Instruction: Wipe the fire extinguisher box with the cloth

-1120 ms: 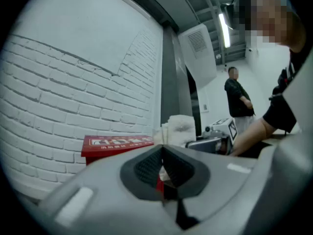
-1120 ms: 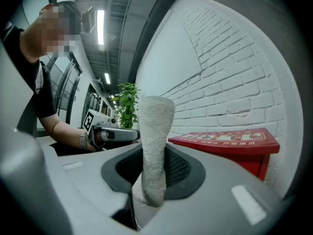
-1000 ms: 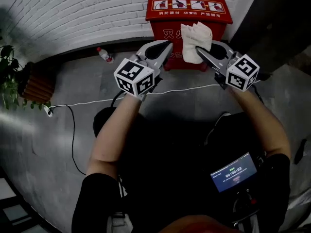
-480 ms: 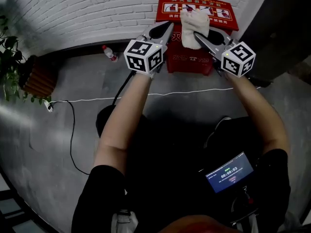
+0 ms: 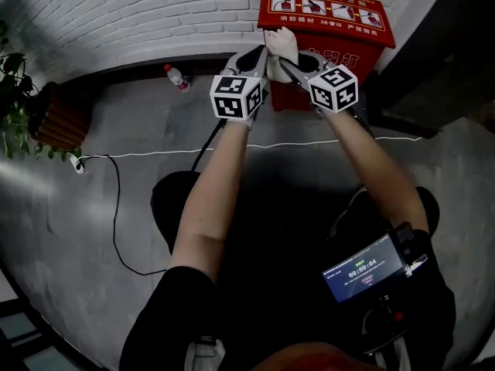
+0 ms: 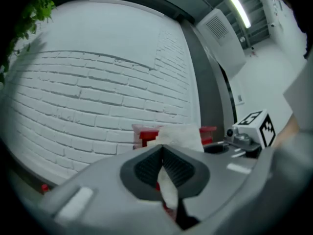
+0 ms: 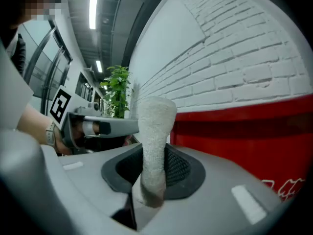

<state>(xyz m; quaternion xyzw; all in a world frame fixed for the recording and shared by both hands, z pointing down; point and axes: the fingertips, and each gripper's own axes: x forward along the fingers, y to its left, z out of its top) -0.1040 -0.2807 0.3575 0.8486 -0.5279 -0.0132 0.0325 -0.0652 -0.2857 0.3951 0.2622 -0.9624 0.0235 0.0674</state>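
Your left gripper (image 5: 260, 53) clamped on thin edge of cloth (image 5: 280, 43). Your right gripper (image 5: 286, 60) pinches same cloth, thick fold upright between jaws. Cloth bunched between both tips at left edge of red box (image 5: 329, 33), 12 o'clock, against brick wall (image 5: 139, 14); contact unclear. Bottle (image 5: 175, 76) on floor, 11 o'clock.
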